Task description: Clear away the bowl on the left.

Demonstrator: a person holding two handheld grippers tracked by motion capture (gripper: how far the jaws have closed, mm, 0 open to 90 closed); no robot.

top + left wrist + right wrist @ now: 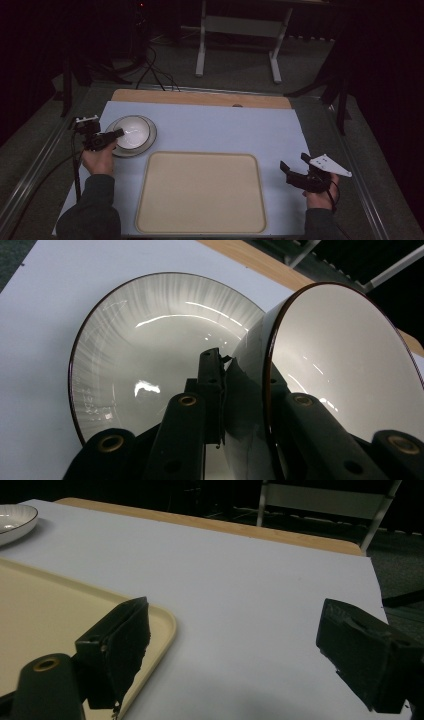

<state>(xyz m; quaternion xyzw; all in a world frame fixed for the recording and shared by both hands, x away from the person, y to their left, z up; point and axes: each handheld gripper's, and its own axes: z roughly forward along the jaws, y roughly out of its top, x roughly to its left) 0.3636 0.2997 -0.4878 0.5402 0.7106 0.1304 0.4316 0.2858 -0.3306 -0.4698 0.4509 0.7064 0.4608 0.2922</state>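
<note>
While the left gripper (pixel 116 134) has its jaws clamped on the near wall of the small bowl (pixel 345 365), one jaw inside and one outside the dark rim, the job looks to be lifting that bowl off the larger plate (pixel 150 355) it sits in and carrying it to the cream tray (pixel 200 192). From the high view, bowl and plate sit just beyond the tray's far left corner, on the pale blue mat (pixel 225 127).

In the left gripper view the bowl already seems tipped up against the plate, though the dim light makes it hard to say whether its foot has fully cleared.

Doing this well calls for a straight lift first, so the bowl's base does not drag the plate along or chip its rim. A one-sided pinch on glazed ware can slip or let the bowl swing, so keep the wrist steady, move slowly, and hold the bowl low over the tray's raised edge before setting it down flat.

The right gripper (pixel 296 169) waits off the tray's right edge with jaws spread wide and nothing between them; it could steady the plate if it starts to shift.
</note>
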